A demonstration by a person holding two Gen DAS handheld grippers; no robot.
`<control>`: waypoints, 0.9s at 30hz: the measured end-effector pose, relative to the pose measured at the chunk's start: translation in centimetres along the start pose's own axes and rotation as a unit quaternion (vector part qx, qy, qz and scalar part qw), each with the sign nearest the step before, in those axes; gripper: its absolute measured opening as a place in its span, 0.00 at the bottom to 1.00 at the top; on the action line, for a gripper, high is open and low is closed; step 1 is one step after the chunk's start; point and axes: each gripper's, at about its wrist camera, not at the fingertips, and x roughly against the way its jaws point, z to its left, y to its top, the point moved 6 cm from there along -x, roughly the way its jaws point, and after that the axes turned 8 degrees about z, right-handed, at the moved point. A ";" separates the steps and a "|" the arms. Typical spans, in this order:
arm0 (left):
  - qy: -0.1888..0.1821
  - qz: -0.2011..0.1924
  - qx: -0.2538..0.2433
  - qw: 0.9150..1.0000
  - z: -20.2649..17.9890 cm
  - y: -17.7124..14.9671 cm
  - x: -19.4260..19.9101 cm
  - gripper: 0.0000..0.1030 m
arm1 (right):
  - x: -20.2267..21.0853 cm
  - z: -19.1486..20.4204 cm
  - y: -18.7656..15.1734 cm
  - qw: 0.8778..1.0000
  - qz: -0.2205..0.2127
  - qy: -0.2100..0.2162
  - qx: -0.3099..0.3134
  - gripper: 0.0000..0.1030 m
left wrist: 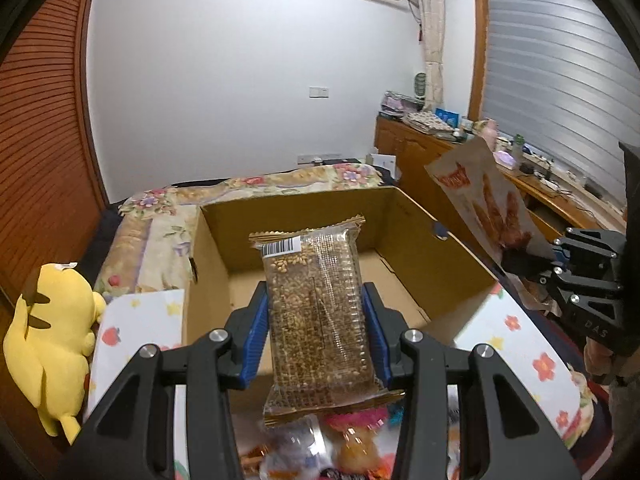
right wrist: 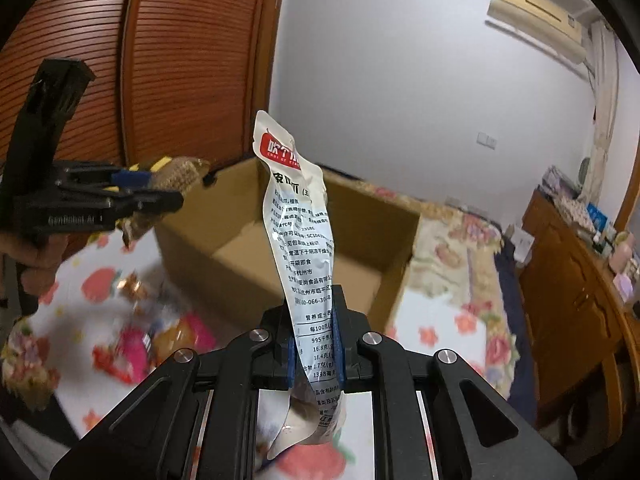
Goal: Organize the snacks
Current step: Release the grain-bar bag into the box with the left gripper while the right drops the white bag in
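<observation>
At the centre of the left wrist view, the left gripper (left wrist: 316,332) is closed partly, its blue pads pressing on the two long sides of a clear-wrapped grain bar (left wrist: 316,300). The long axis of the bar runs along the fingers and points away from the camera, toward the open cardboard box (left wrist: 420,220), which lies directly behind and below it in the middle of the frame. At the right edge of this view, the right gripper (left wrist: 520,258) holds a white snack pouch (left wrist: 480,196) with orange pictures, just beside the right wall of the box.

Seen from the right wrist view, the right gripper (right wrist: 314,344) is fully closed, pinching the flat white snack pouch (right wrist: 298,232) near its lower end. The pouch stands up from the jaws and bends a little to the left at the top. The cardboard box (right wrist: 384,204) is behind it, slightly to the right. I judge that both hands are about equally near to the box, so either one could go over the rim first.

Below the bar, at the bottom of the left wrist view, more loose snacks (left wrist: 348,440) lie on the flowered cloth (left wrist: 520,340), but they are blurred and partly hidden by the fingers. Part of the box floor is covered by the bar and pouch, so I cannot tell if something is inside.
</observation>
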 end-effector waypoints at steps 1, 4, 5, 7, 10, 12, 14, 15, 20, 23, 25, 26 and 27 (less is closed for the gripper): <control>0.004 0.001 -0.001 1.000 0.3 0.2 -0.4 0.42 | -0.5 -0.1 0.6 1.000 -0.003 -0.003 0.000 0.11; 0.018 0.006 -0.001 1.000 1.0 0.9 -1.7 0.42 | -2.4 -0.5 2.5 1.000 -0.006 -0.008 -0.009 0.11; 0.020 0.009 -0.001 1.000 1.3 1.1 -2.2 0.42 | -3.1 -0.5 3.0 1.000 -0.004 -0.011 -0.011 0.11; 0.022 0.013 0.001 1.000 1.5 1.4 -2.9 0.42 | -4.5 -0.6 3.8 1.000 0.000 -0.016 -0.012 0.11; 0.018 0.020 0.004 1.000 1.9 1.7 -4.0 0.42 | -6.6 -0.5 4.4 1.000 0.010 -0.020 -0.016 0.11; 0.016 0.024 0.002 1.000 1.7 1.8 -4.6 0.42 | -7.6 -0.6 4.4 0.999 0.016 -0.021 -0.020 0.11; 0.016 0.026 -0.001 1.000 1.7 1.7 -5.0 0.42 | -8.6 -0.8 4.1 0.999 0.025 -0.017 -0.028 0.11; 0.015 0.028 -0.002 0.999 1.7 1.6 -5.3 0.43 | -9.1 -0.8 4.0 0.999 0.029 -0.013 -0.032 0.11; 0.009 0.042 0.002 0.999 1.7 1.3 -6.7 0.46 | -10.7 -1.0 3.1 0.998 0.048 0.000 -0.045 0.12; 0.005 0.039 -0.004 0.999 1.5 1.1 -6.9 0.53 | -11.3 -1.0 2.5 0.997 0.059 0.008 -0.051 0.13; 0.005 0.033 -0.003 0.999 1.6 1.2 -6.8 0.61 | -11.5 -0.8 2.4 0.997 0.062 0.012 -0.054 0.17; 0.004 0.030 -0.003 1.000 1.6 1.2 -6.6 0.61 | -11.6 -0.7 2.3 0.996 0.062 0.013 -0.056 0.19; 0.001 0.029 -0.003 1.000 1.6 1.2 -6.5 0.61 | -11.5 -0.7 2.3 0.996 0.061 0.015 -0.059 0.22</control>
